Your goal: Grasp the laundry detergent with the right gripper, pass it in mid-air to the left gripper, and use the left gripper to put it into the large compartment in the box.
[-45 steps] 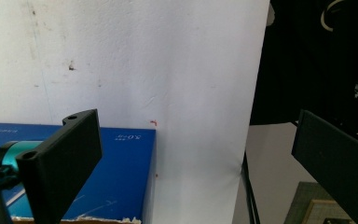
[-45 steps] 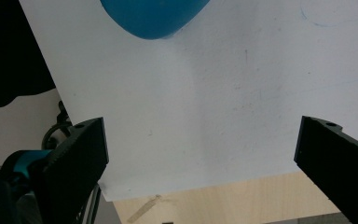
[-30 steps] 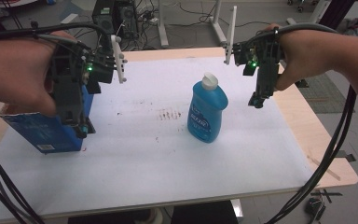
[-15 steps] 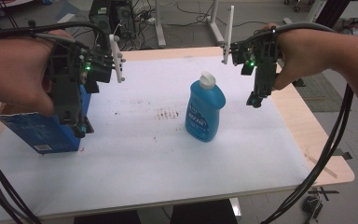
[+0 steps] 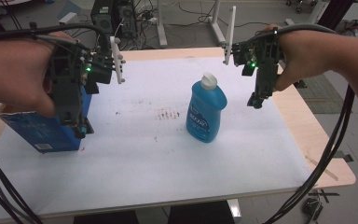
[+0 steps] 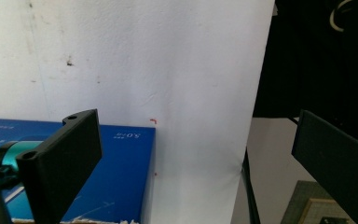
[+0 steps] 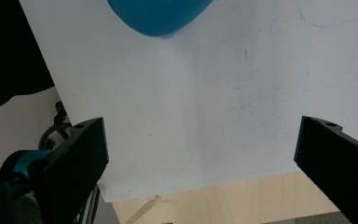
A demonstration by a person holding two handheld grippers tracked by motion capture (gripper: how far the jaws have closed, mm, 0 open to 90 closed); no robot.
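High view: the capped blue bottle (image 5: 206, 112) stands upright; left of it, the blue box (image 5: 44, 130) under the left gripper (image 5: 80, 128); right of it, the right gripper (image 5: 256, 100). Both grippers gape wide, holding nothing.

Two black two-jaw grippers — left gripper (image 5: 81, 128), right gripper (image 5: 256, 100) — carry green lights, white rods, thick black cables.

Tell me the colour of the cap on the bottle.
White, on a blue bottle; the cap shows best in the high view.
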